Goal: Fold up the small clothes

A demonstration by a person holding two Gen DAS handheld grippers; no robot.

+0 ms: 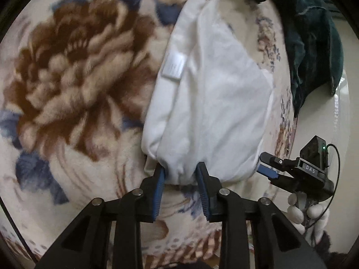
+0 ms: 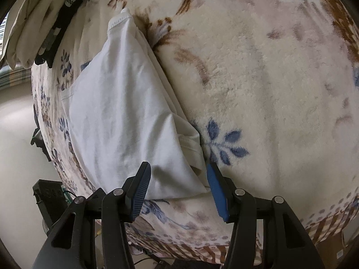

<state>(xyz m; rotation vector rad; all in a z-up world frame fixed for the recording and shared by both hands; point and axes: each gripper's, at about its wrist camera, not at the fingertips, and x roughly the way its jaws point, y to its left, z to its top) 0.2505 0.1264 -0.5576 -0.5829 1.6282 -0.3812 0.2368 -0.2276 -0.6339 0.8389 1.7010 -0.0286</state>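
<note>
A small white garment [image 1: 208, 94] lies folded lengthwise on a floral fleece blanket [image 1: 67, 71]. It has a white label near its left edge. My left gripper [image 1: 181, 171] stands at the garment's near end with jaws apart; the bunched hem sits between the blue pads, which touch its sides. My right gripper [image 1: 269, 170] appears at the garment's right near corner. In the right wrist view the garment [image 2: 125, 112] runs away from my right gripper [image 2: 177, 170], whose jaws are wide apart around the near corner.
A dark green cloth [image 1: 314, 44] lies at the blanket's far right edge. Beige and dark clothes [image 2: 36, 22] hang at the top left of the right wrist view. The blanket [image 2: 269, 89] stretches to the right. Floor shows beyond the blanket's edge.
</note>
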